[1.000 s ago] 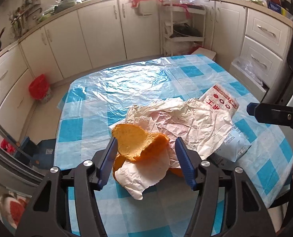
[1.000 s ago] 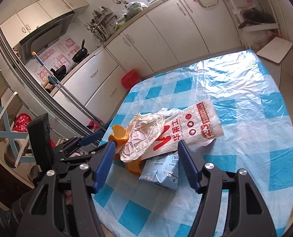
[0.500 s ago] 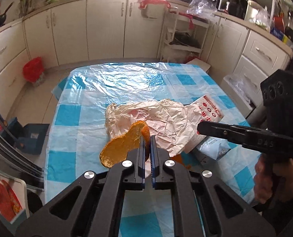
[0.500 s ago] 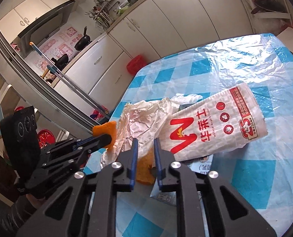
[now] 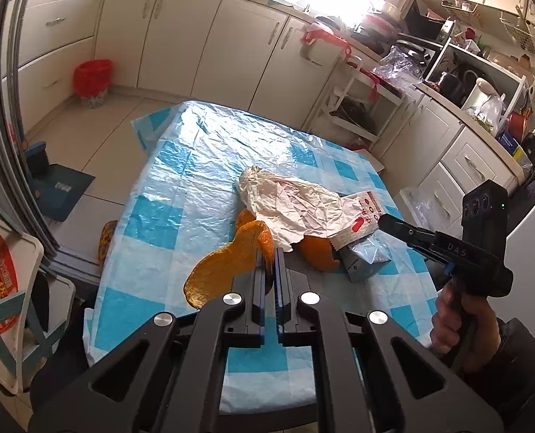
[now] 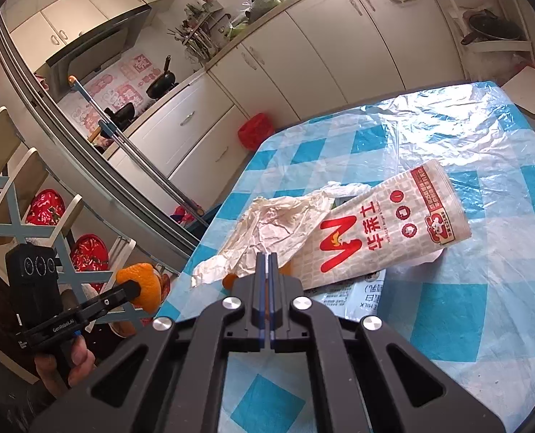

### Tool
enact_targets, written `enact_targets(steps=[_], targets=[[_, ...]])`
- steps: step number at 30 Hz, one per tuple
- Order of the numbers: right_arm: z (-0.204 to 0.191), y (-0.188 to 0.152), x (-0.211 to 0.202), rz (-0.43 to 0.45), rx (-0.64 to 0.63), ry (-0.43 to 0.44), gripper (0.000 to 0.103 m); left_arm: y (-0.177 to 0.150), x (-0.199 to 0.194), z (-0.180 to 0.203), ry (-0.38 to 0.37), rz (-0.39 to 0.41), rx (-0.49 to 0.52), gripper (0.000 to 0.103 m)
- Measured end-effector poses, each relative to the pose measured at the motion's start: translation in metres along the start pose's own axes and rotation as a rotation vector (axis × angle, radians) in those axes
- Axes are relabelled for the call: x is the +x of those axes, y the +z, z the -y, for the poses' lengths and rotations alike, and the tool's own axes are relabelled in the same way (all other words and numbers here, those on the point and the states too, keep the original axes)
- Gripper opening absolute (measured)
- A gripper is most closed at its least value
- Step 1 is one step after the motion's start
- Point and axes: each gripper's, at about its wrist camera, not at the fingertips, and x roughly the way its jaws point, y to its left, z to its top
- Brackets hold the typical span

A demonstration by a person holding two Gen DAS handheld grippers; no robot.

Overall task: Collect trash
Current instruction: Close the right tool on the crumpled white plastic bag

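Observation:
My left gripper [image 5: 269, 257] is shut on a large piece of orange peel [image 5: 227, 265] and holds it above the near edge of the blue-checked table [image 5: 166, 223]; it also shows in the right wrist view [image 6: 139, 288]. My right gripper [image 6: 266, 257] is shut on a second orange peel [image 6: 231, 280], which also shows in the left wrist view [image 5: 318, 254], under the crumpled white paper [image 6: 271, 227]. A printed paper bag [image 6: 382, 231] and a small milk carton [image 5: 366, 261] lie beside it.
A red-lined bin [image 5: 92, 81] stands on the floor by the cabinets. A blue dustpan [image 5: 56, 189] lies on the floor left of the table. Chairs [image 6: 22, 195] stand at the table's near-left side. Cabinets and shelves ring the room.
Both grippers went from open to shut, each on a piece of orange peel. My left gripper has lifted its peel back and away from the pile.

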Motion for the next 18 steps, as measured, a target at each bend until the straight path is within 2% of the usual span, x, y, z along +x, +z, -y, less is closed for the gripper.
enact_targets(steps=[7, 12, 13, 14, 16, 18], targets=[[0.0, -0.003, -0.002, 0.006, 0.018, -0.015, 0.002, -0.005, -0.007, -0.021, -0.005, 0.014, -0.039, 0.004], [-0.001, -0.007, 0.004, -0.022, 0.03, -0.028, 0.002, -0.01, 0.0, -0.03, -0.007, 0.004, -0.058, 0.004], [-0.001, -0.008, 0.005, -0.028, 0.035, -0.033, 0.005, -0.012, 0.001, -0.032, -0.008, 0.002, -0.062, 0.004], [-0.001, -0.008, 0.005, -0.028, 0.04, -0.04, 0.008, -0.014, 0.002, -0.034, -0.009, 0.002, -0.066, 0.004], [-0.002, -0.01, 0.003, -0.014, 0.049, -0.046, 0.045, -0.016, 0.003, -0.037, -0.013, 0.001, -0.072, 0.004], [-0.006, -0.01, 0.001, -0.003, 0.035, -0.054, 0.048, -0.018, 0.004, -0.039, -0.018, -0.001, -0.076, 0.004]])
